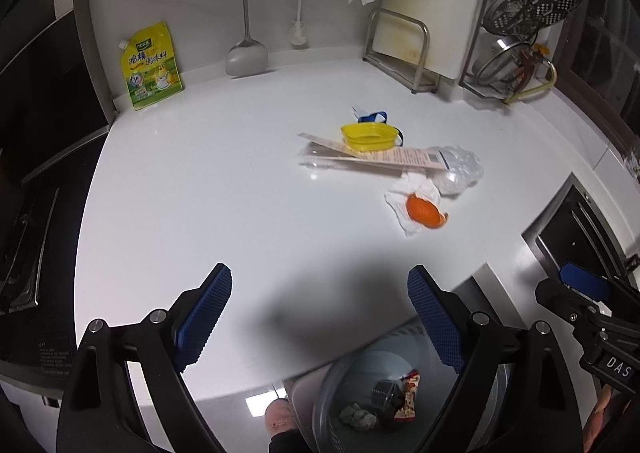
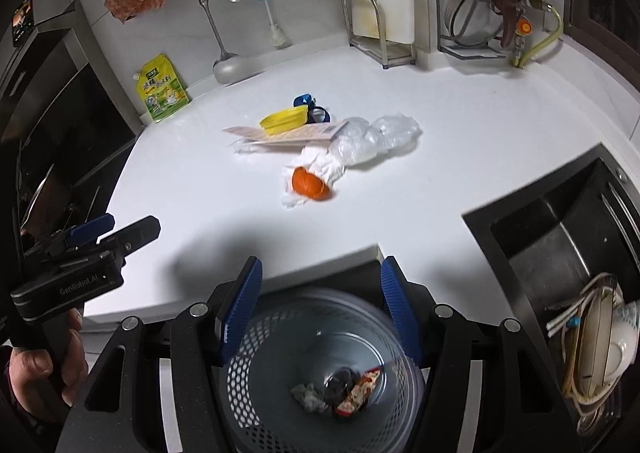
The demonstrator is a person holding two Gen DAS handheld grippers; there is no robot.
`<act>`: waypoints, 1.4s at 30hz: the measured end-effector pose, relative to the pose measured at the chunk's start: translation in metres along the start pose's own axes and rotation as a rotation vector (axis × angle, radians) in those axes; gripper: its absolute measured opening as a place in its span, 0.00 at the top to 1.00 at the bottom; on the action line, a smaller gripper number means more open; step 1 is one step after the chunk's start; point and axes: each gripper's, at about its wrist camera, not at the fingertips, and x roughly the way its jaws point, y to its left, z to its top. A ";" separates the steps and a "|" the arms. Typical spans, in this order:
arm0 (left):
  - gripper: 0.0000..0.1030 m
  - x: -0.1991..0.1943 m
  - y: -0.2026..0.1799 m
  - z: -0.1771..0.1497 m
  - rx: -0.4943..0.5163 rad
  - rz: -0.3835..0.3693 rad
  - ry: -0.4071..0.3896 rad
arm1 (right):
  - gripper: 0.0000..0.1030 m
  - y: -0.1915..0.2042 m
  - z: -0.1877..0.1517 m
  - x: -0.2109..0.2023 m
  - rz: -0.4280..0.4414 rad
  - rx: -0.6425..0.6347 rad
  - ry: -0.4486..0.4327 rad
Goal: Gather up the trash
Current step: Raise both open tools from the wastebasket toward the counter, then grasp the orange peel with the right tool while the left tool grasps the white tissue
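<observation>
Both grippers, left gripper (image 1: 320, 317) and right gripper (image 2: 320, 313), stand apart and empty above the bin (image 2: 248, 385) below the counter's (image 1: 200, 193) near edge. Orange peel (image 1: 424, 211) on tissue (image 1: 400, 209), plastic bag (image 2: 376, 139) and yellow lid (image 1: 366, 137) lie mid-counter. Grabbing the tissue could roll the peel off. Only the right view shows the sink (image 2: 560, 229).

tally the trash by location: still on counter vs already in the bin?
On the counter: 5 (yellow tub, card sleeve, clear plastic bag, tissue, orange peel)
In the bin: 3 (grey wad, dark piece, red wrapper)
Total: 8
</observation>
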 end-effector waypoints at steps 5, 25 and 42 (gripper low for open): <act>0.14 0.015 0.011 0.018 0.006 -0.004 -0.009 | 0.42 0.003 0.012 0.020 -0.021 0.015 0.005; 0.14 0.075 0.020 0.036 0.062 -0.054 0.041 | 0.42 0.021 0.055 0.121 -0.065 0.025 0.032; 0.14 0.082 0.017 0.034 0.086 -0.083 0.055 | 0.71 0.026 0.055 0.142 -0.088 0.012 0.042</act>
